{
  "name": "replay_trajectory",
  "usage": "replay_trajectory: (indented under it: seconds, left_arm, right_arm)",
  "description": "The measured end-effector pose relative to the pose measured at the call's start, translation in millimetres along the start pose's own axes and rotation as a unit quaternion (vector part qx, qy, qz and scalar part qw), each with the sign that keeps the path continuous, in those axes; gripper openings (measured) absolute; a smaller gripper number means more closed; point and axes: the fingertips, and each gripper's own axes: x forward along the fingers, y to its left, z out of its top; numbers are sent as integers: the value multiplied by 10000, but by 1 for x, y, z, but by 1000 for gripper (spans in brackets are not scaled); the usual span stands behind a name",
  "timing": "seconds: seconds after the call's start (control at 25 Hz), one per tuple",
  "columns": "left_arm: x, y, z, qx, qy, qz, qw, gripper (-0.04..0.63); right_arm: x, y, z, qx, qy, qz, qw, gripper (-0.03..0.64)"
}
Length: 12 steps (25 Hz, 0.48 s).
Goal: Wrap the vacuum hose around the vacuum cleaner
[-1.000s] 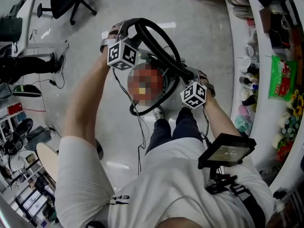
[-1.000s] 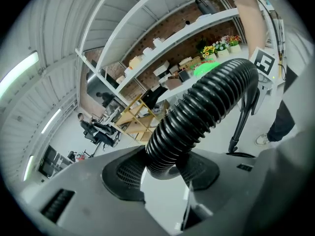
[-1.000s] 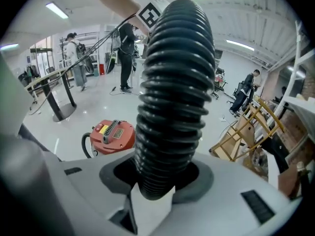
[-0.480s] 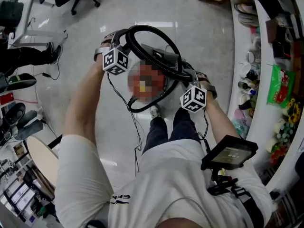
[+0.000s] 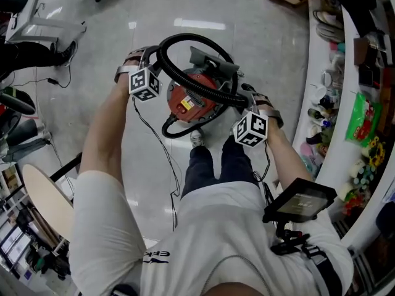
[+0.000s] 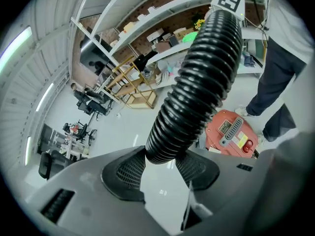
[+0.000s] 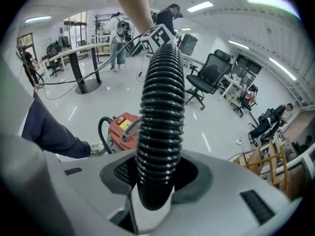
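The right gripper (image 7: 155,181) is clamped on the hose (image 7: 160,122), and the ribbed tube runs up from between its pads. The left gripper (image 6: 162,163) grips the same hose farther along (pads pressed on both sides). Between them the hose arcs in a loop above the red vacuum (image 5: 190,100), which stands on the floor (image 5: 259,17) just past the person's shoe (image 5: 197,140).

The left arm (image 5: 102,134) and right arm (image 5: 279,145) stretch forward and down, wrists apart, with the left tongs (image 6: 160,163) and right tongs (image 7: 155,181) each pointing steeply downward, jaws clamped on the ribbed black hose (image 6: 202,73) spanning them.
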Motion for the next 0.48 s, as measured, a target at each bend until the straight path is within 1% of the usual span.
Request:
replay_trajectory:
  seconds: [0.48]
  left_arm:
    - [-4, -65, -98, -393, 537, -193, 9976, 190]
  right_arm:
    - [23, 35, 52, -667, 103, 331, 9972, 155]
